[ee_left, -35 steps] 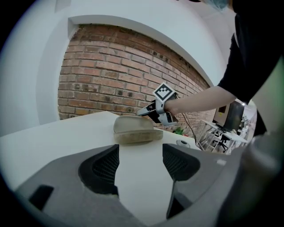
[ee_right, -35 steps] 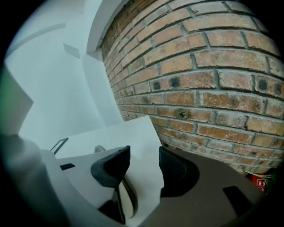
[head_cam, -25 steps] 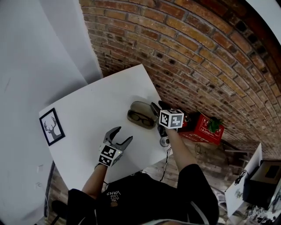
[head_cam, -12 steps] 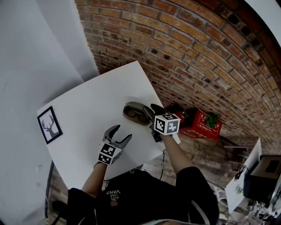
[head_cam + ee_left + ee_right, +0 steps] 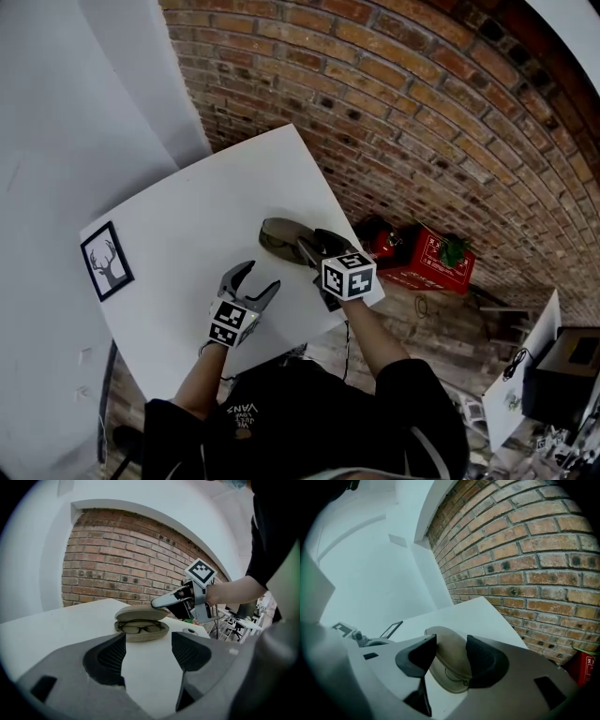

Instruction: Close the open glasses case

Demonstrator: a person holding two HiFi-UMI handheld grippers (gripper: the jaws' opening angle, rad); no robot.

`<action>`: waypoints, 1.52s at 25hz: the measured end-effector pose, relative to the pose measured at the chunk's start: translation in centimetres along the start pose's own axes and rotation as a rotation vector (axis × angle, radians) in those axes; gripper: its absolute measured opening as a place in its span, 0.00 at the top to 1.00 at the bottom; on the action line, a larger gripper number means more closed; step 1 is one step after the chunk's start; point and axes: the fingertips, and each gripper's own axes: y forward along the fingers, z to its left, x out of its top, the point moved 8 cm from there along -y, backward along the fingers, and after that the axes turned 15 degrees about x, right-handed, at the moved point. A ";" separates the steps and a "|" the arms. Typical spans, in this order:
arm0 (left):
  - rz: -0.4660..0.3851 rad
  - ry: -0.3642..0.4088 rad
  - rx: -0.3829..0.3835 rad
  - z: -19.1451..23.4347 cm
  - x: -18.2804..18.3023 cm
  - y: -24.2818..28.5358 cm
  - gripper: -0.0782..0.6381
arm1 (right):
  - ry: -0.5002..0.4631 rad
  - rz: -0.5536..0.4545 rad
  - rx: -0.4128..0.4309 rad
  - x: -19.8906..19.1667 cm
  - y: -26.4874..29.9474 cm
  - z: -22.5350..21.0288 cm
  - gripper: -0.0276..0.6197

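Half the glasses case [image 5: 452, 677] hides between the right hand-held gripper's [image 5: 451, 644] opening jaws.

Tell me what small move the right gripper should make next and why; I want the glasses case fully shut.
Probably push the right gripper down on the lid until it meets the base. The lid hangs only partly lowered, the glasses show in the gap, and the right gripper's opening jaws sit just over the lid, not clamping it.
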 end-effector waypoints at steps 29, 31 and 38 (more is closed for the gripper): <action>-0.002 0.179 -0.072 -2.8 0.2 5.1 0.36 | -0.159 0.058 -0.047 -4.3 0.1 2.7 0.74; 0.003 0.185 -0.076 -2.9 0.1 5.2 0.35 | -0.158 0.055 -0.048 -4.3 0.0 2.7 0.76; 0.064 0.205 -0.100 -3.0 -0.5 5.8 0.32 | -0.162 0.053 -0.052 -4.3 0.1 2.5 0.76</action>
